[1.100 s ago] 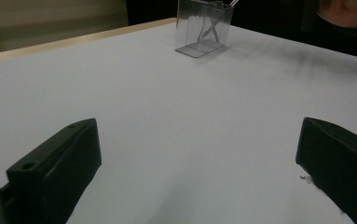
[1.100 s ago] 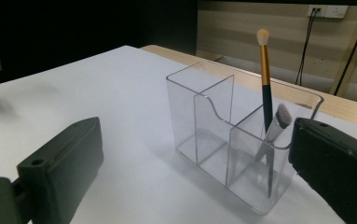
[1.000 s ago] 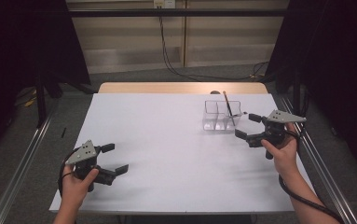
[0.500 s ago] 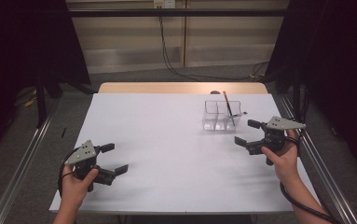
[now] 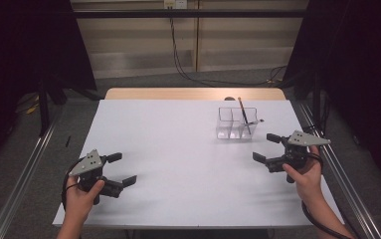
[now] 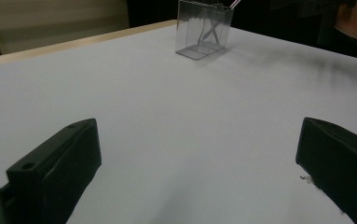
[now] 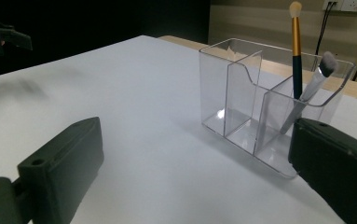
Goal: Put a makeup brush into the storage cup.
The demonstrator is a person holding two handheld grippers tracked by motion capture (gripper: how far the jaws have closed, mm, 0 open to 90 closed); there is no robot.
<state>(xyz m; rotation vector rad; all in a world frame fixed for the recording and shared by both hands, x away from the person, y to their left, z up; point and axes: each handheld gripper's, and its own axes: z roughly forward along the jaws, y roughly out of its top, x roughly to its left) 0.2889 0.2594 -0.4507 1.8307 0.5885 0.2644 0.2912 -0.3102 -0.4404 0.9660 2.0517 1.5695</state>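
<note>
The right gripper (image 5: 266,148) is held with jaws spread and empty, just short of the clear three-compartment plastic organiser (image 5: 236,123) holding two upright makeup brushes (image 7: 297,51). The left gripper (image 5: 121,169) is likewise spread, well apart from it.

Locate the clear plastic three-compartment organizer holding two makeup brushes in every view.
High view: clear plastic three-compartment organizer at the white table's far right, ahead of the right gripper.
Left gripper view: top centre, far across the table.
Right gripper view: right of centre, close ahead.
Shared landmark: the dark-and-gold brush standing in it.
</note>
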